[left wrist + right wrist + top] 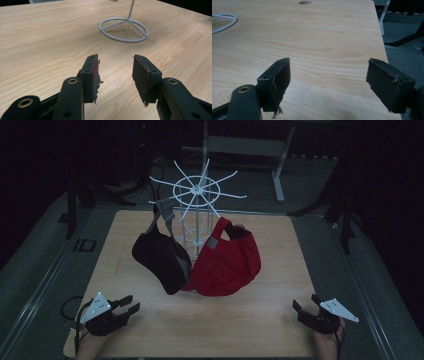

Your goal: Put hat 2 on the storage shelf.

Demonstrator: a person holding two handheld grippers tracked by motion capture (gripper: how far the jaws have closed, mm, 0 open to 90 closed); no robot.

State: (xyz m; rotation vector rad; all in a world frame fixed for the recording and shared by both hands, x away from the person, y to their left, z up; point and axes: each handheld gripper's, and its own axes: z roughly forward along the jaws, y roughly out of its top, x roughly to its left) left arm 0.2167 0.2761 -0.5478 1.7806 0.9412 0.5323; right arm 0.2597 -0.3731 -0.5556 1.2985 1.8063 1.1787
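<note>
Both tongs (131, 303) (306, 302) gape empty before red cap (227, 262) and black cap (160, 257) hanging on rack (199, 195).

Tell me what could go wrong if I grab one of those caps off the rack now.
1. The black cap and red cap hang touching; pulling one may drag the other off.
2. The rack is thin wire on a small ring base; a sideways tug might tip it.
3. Both grippers sit low, empty, near the table edge.
</note>
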